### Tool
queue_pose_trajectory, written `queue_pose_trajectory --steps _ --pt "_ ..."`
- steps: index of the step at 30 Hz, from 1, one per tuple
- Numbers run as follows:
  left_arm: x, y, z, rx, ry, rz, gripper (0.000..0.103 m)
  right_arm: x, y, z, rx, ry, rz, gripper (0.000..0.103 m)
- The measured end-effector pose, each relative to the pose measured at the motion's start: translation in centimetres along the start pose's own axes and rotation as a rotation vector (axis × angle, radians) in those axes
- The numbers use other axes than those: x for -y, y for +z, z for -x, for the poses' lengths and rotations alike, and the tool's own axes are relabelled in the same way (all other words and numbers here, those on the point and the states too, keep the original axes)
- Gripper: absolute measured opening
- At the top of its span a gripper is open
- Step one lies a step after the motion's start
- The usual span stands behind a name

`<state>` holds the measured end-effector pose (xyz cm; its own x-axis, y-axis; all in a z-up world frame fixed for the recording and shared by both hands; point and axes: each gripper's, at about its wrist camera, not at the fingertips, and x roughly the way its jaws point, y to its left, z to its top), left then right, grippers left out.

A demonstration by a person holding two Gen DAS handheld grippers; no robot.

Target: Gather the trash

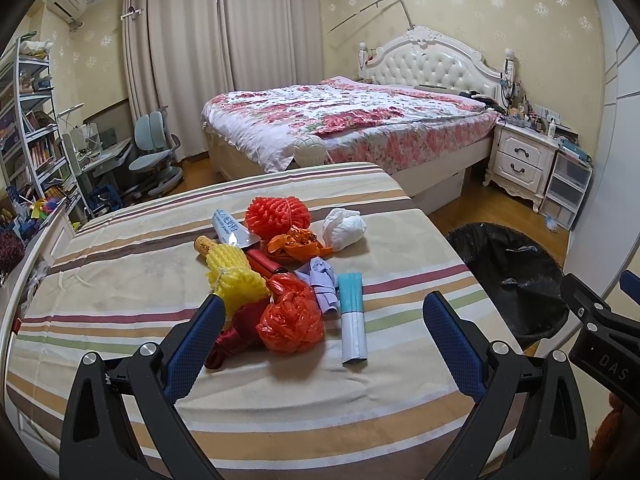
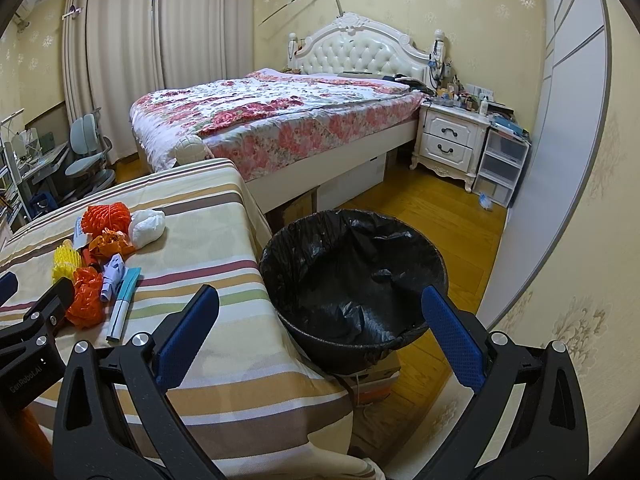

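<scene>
A pile of trash lies on the striped tablecloth (image 1: 120, 280): an orange plastic bag (image 1: 290, 320), yellow foam net (image 1: 236, 280), red foam net (image 1: 278, 212), white crumpled paper (image 1: 344, 228), a teal-and-white tube (image 1: 353, 316) and a lilac scrap (image 1: 322, 280). My left gripper (image 1: 324, 312) hangs open just in front of the orange bag, holding nothing. The black-lined bin (image 2: 352, 276) stands right of the table. My right gripper (image 2: 320, 308) is open above the bin's near rim, empty. The orange bag (image 2: 85, 300) and tube (image 2: 122, 304) also show in the right wrist view.
A bed with a floral cover (image 1: 340, 120) stands behind the table, a white nightstand (image 1: 520, 160) and plastic drawers (image 1: 568, 184) to its right. Bookshelves (image 1: 32, 120), a desk and a blue chair (image 1: 154, 156) fill the left side. Wooden floor (image 2: 440, 216) surrounds the bin.
</scene>
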<state>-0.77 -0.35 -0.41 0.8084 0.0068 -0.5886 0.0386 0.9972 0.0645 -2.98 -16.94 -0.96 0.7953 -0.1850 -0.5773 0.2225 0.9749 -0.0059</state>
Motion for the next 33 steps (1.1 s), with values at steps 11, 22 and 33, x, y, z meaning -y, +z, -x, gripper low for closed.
queue_pose_trajectory --steps 11,22,33 --pt "0.1 0.0 -0.1 -0.002 0.0 -0.002 0.096 0.0 0.0 -0.1 -0.003 0.001 -0.001 0.099" --pt "0.3 -0.4 -0.2 -0.008 0.006 -0.006 0.096 -0.2 -1.4 -0.6 -0.023 0.006 -0.012 0.099" --pt "-3.8 -2.1 -0.9 -0.057 0.057 0.038 0.096 -3.4 -2.1 -1.4 -0.064 0.062 0.03 0.099"
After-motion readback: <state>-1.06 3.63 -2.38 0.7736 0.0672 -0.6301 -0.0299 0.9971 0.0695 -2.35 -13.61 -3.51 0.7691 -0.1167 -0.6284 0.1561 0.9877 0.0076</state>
